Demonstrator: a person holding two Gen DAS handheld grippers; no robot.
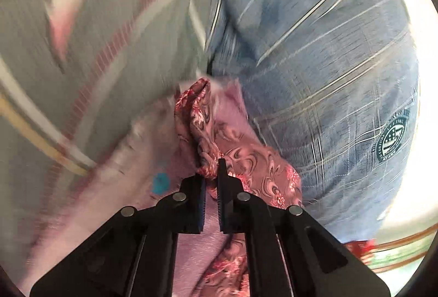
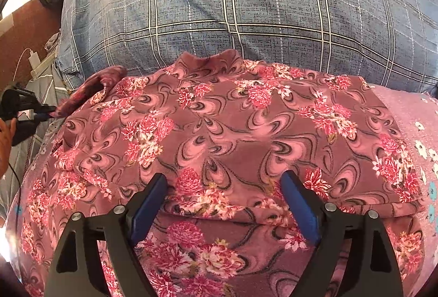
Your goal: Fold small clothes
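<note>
Beside the blue checked pillow (image 2: 246, 9), your left gripper (image 1: 212, 179) pinches the floral garment's (image 2: 232, 132) corner (right gripper (image 2: 224, 201) spread above its middle).

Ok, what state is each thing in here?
Left gripper: shut on a bunched edge of the floral garment.
Right gripper: open, above the garment, gripping nothing.
Floral garment: partly folded, lying on the checked blue bedding.
</note>
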